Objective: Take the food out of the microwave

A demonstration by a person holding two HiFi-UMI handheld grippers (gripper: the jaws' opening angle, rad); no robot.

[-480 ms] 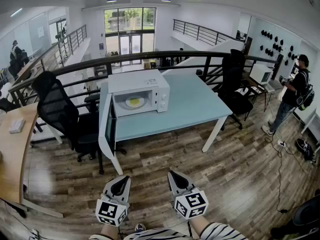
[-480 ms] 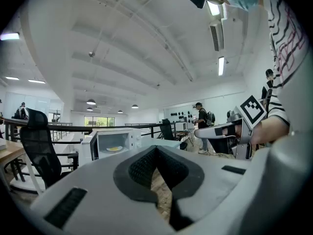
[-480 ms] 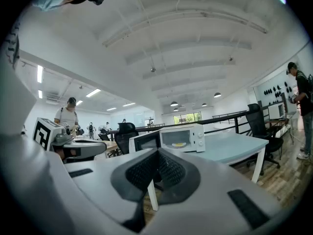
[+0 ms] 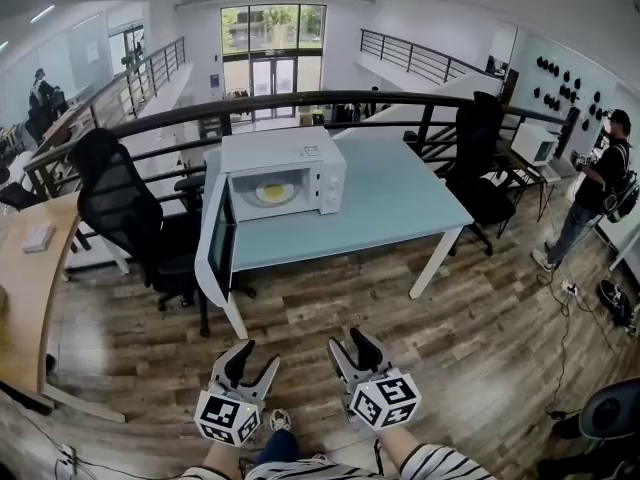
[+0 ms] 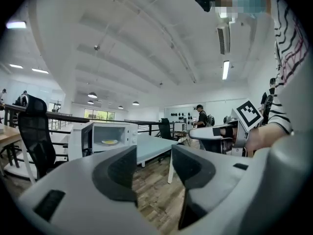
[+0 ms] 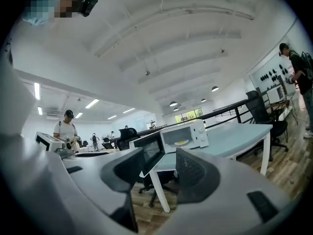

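A white microwave stands on the light blue table, its door swung open toward me. Inside lies a plate of yellow food, also seen in the left gripper view as the food and in the right gripper view as the food. Both grippers hover low over the wooden floor, well short of the table. My left gripper is open with nothing between its jaws. My right gripper is open too and empty. Both point toward the microwave.
Black office chairs stand left and right of the table. A dark railing runs behind it. A wooden desk lies at the left edge. A person stands far right, with cables on the floor nearby.
Both grippers' jaws have spread apart from a closed, pointed shape. The microwave and table look slightly nearer in the head view.
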